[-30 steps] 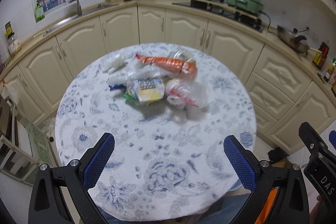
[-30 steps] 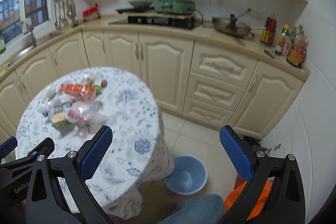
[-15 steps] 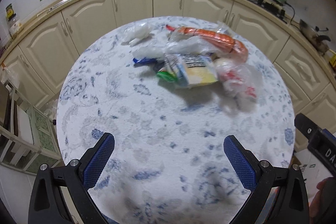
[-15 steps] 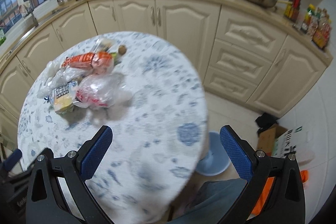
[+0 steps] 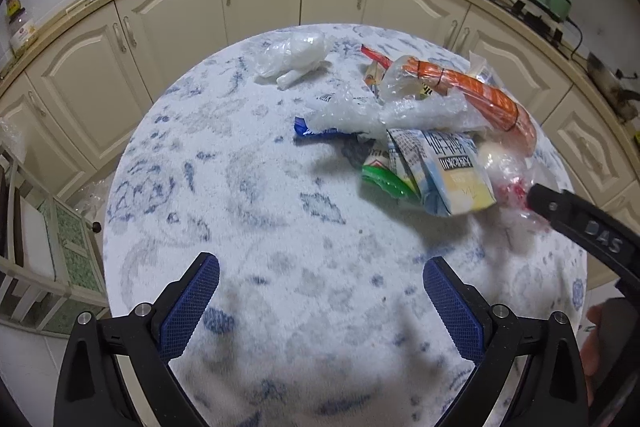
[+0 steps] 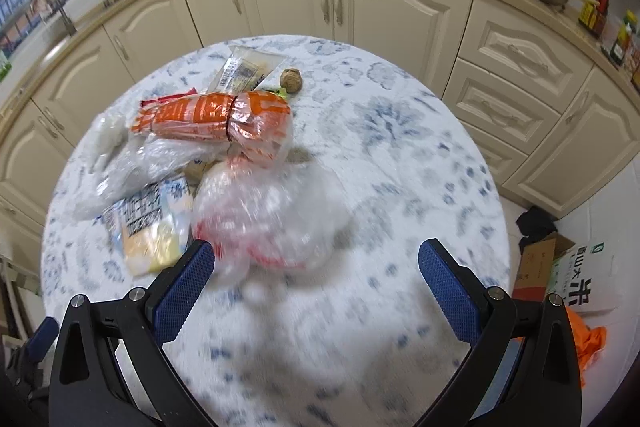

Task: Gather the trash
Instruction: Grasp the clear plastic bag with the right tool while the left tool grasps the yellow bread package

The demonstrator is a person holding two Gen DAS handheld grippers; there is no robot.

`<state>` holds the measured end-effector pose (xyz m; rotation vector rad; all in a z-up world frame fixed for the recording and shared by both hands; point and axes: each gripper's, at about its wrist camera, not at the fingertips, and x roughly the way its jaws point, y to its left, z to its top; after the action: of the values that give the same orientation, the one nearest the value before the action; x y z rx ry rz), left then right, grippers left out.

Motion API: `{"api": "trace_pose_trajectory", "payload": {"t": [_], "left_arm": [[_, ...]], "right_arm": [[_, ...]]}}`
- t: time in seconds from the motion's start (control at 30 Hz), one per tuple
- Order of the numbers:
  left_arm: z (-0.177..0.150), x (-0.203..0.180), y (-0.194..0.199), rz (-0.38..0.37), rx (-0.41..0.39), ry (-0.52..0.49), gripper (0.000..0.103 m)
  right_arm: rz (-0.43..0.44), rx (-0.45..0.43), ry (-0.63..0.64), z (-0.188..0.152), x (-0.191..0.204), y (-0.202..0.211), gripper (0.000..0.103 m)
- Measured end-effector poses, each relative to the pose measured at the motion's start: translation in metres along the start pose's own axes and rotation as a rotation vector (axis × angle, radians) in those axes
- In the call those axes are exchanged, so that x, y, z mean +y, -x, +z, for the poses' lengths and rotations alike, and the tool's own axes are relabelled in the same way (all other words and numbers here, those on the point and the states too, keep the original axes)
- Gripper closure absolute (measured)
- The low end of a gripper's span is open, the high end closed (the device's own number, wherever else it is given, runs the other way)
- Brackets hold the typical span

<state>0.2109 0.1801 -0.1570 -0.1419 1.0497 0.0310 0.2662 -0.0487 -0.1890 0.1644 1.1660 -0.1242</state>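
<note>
Orange wrapper (image 6: pixel 212 119) lying lengthwise left-to-right on table (image 6: pixel 400 155), both hand-held grippers (image 5: pixel 320 303) (image 6: pixel 316 283) wide open, empty

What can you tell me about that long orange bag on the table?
The orange bag is a long, crinkly plastic wrapper with white print, cinched round its middle by a thin dark band. It lies on its side on the flowery round table, at the far end of the trash pile. Its clear, loose end spills over the crumpled clear plastic bag beside it. No gripper touches it.

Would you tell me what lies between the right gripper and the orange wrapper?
In the right wrist view, a crumpled clear plastic bag lies between the right gripper and the orange wrapper.
</note>
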Motion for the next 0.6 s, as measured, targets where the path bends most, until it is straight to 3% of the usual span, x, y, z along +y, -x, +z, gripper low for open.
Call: {"api": "trace_pose_trajectory", "payload": {"t": [0.13,0.43,0.53,0.6], "left_arm": [[0.010,0.000,-0.011,-0.012,0.016,-0.010,0.008],[0.020,-0.004,-0.028,-0.033,0.052,-0.001,0.014],[0.021,-0.005,-0.032,-0.039,0.070,0.004,0.018],[0.022,-0.005,-0.032,-0.043,0.070,0.021,0.018]], "right_arm": [[0.015,0.023,0.025,0.009,0.011,-0.017,0.000],[0.161,0.066,0.011,0.017,0.021,-0.043,0.001],[0.239,0.082,0.001,0.015,0.022,-0.047,0.021],[0.326,0.094,-0.019,0.013,0.020,-0.045,0.046]]}}
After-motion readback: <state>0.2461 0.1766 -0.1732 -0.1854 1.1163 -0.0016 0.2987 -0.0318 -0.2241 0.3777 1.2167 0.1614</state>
